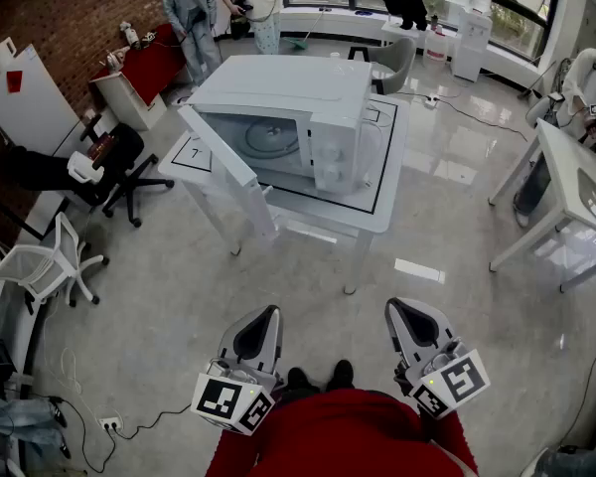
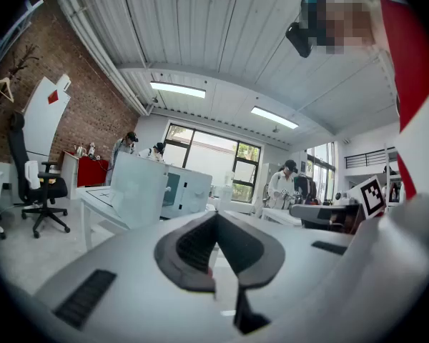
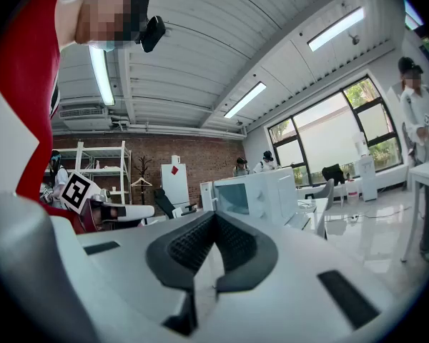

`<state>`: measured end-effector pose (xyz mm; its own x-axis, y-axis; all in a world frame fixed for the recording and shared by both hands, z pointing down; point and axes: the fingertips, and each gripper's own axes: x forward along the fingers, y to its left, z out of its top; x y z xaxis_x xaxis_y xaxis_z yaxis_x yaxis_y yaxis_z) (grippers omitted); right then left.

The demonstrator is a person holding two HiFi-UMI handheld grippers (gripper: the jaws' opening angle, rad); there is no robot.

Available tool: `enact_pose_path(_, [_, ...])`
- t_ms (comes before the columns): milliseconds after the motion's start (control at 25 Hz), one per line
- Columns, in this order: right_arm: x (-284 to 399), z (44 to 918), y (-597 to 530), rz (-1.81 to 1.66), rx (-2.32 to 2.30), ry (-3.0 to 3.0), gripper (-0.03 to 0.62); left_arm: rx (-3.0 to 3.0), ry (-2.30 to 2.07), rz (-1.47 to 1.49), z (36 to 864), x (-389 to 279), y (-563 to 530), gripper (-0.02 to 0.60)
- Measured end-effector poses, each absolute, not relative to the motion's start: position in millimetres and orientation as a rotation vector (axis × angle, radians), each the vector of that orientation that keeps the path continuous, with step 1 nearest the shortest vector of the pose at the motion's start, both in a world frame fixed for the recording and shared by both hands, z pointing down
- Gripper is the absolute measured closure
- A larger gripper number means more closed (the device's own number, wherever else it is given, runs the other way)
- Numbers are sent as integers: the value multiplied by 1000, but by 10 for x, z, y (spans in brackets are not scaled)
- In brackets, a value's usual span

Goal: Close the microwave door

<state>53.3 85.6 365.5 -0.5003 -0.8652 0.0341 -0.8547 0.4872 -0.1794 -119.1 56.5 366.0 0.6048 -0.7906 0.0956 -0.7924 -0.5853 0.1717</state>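
The white microwave (image 1: 308, 102) stands on a white table (image 1: 382, 212) across the room, well ahead of me. Its door (image 1: 219, 152) hangs wide open, swung out to the left, and the glass turntable shows inside. My left gripper (image 1: 267, 313) and right gripper (image 1: 396, 308) are held low and close to my body, far from the table, both shut and empty. The left gripper view shows the microwave (image 2: 188, 189) behind its open door (image 2: 138, 191), beyond the closed jaw tips (image 2: 216, 216). In the right gripper view the microwave (image 3: 261, 194) stands past the closed tips (image 3: 214, 215).
A stretch of glossy floor lies between me and the table. Office chairs (image 1: 114, 167) and a white chair (image 1: 45, 261) stand at the left, another white table (image 1: 576, 197) at the right. People stand at the back by the windows. Cables (image 1: 129, 420) trail on the floor at lower left.
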Motion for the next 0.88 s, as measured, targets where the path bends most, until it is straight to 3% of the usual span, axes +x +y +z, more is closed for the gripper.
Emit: enact_pose_path(880, [485,3694,859,-303,-1494,2678,580,2628,-1314,31,3688,-1170,570,571])
